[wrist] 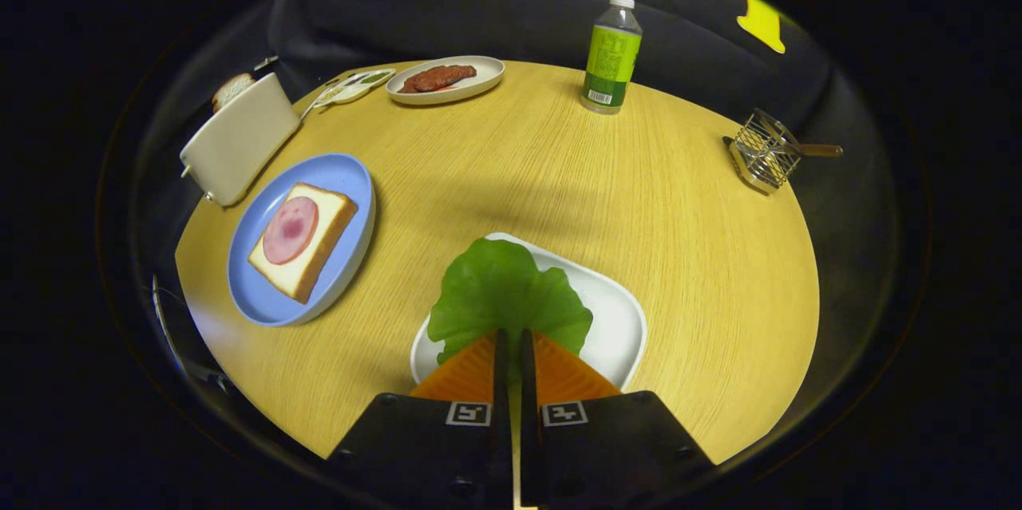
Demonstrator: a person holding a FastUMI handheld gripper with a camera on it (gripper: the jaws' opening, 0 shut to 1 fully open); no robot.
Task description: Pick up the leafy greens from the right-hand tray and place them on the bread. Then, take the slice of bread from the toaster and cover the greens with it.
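My gripper (511,334) is shut on the near edge of the green lettuce leaf (503,290), both fingers pressed together with the leaf pinched between them. The leaf spreads ahead of the fingers over a white tray (615,318) on the round wooden table. Off to the left, a blue plate (343,175) holds a slice of bread (315,255) topped with a round pink slice of ham (290,229). Beyond that plate stands a white toaster (239,139) with a slice of bread (231,89) sticking out of its top.
At the far side of the table sit a white oval plate with a piece of red meat (437,77), a small flat tray (351,87) beside it, and a green-labelled bottle (611,55). A wire rack (765,151) stands at the right edge.
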